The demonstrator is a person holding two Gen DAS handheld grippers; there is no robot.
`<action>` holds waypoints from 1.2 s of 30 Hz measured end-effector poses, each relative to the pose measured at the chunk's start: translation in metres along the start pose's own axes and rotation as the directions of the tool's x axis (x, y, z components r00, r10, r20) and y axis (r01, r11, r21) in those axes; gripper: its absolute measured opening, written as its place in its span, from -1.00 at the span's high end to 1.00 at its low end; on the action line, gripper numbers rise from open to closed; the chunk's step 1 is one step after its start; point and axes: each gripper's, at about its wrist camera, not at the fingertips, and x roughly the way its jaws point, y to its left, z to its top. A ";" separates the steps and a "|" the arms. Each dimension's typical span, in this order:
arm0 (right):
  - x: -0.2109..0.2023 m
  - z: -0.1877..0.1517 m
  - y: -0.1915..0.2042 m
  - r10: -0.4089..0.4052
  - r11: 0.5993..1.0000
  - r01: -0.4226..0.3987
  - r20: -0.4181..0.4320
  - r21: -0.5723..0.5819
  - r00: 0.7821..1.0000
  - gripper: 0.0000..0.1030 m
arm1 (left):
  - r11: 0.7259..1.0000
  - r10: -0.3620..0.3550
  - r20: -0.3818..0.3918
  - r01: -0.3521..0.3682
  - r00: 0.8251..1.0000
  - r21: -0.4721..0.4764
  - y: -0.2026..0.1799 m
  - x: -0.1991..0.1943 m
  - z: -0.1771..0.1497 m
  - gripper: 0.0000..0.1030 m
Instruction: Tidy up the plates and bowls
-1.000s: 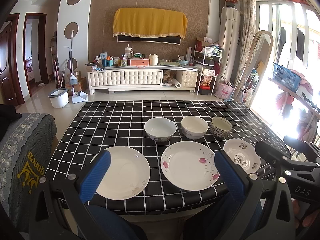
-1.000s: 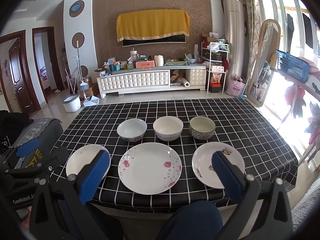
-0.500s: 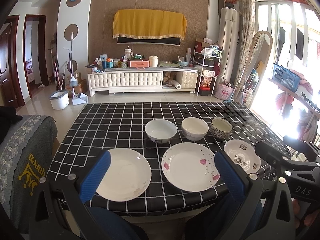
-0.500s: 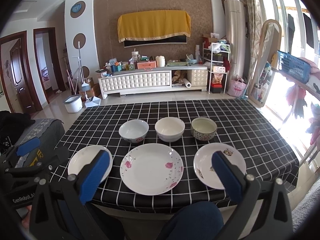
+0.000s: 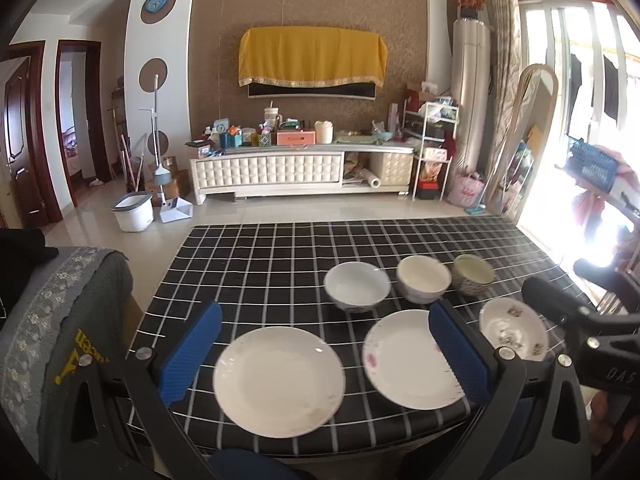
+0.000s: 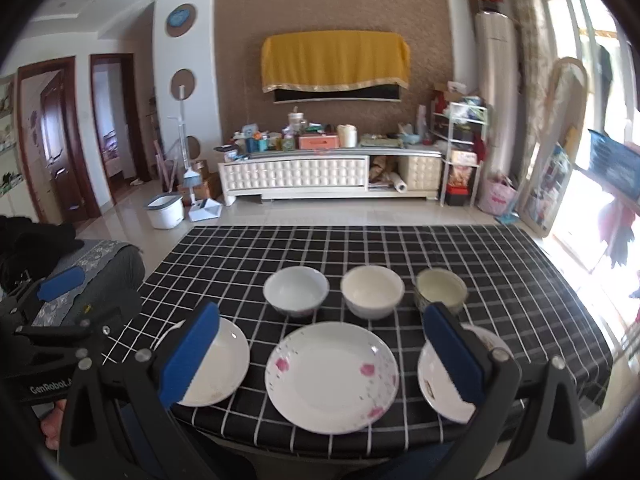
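Crockery is laid out in two rows on the surface (image 6: pixel 500 264), which is covered by a black checked cloth: three plates along the near edge and three bowls behind them, each item apart from its neighbours. The spacing appears meant to leave every piece reachable on its own.

At the far left lies the plain white plate (image 5: pixel 279 376), framed between the blue pads of the left hand-held gripper (image 5: pixel 326 354), whose jaws are spread wide and hold nothing. That gripper is held back from the near edge of the surface, seemingly lined up on this plate as a first pick.

In the middle sits the pink-flowered plate (image 6: pixel 332 376), the largest of the three, so it would likely serve best as the base of a stack. Behind it stand the white bowl with pink marks (image 6: pixel 296 290) and the cream bowl (image 6: pixel 372 291).

To the right are the patterned bowl (image 6: pixel 440 290) and, in front of it, the dark-flowered plate (image 5: pixel 514 332), partly hidden in the right wrist view by a pad. The right hand-held gripper (image 6: pixel 322 356) is likewise held short of the surface, jaws wide apart and empty, roughly centred on the middle plate.

No piece is stacked yet, so the task is judged to be at its very start.
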 end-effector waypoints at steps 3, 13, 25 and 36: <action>0.019 0.009 0.012 0.033 0.999 -0.034 -0.031 -0.034 0.999 -1.00 | 1.000 0.022 -0.019 -0.022 1.000 0.006 0.010 0.010 0.004 -0.99; 0.082 0.021 0.052 0.110 0.992 -0.117 -0.128 -0.054 0.986 -1.00 | 0.989 0.125 -0.128 -0.134 0.984 -0.065 0.069 0.052 0.006 -0.99; 0.159 0.004 0.079 0.229 0.973 -0.230 -0.331 0.036 0.916 -1.00 | 0.982 0.090 -0.379 -0.146 0.921 -0.120 0.124 0.120 -0.030 -0.99; 0.223 -0.028 0.094 0.281 0.956 -0.284 -0.534 0.078 0.798 -0.55 | 0.970 -0.115 -0.594 -0.038 0.796 -0.240 0.140 0.178 -0.067 -0.39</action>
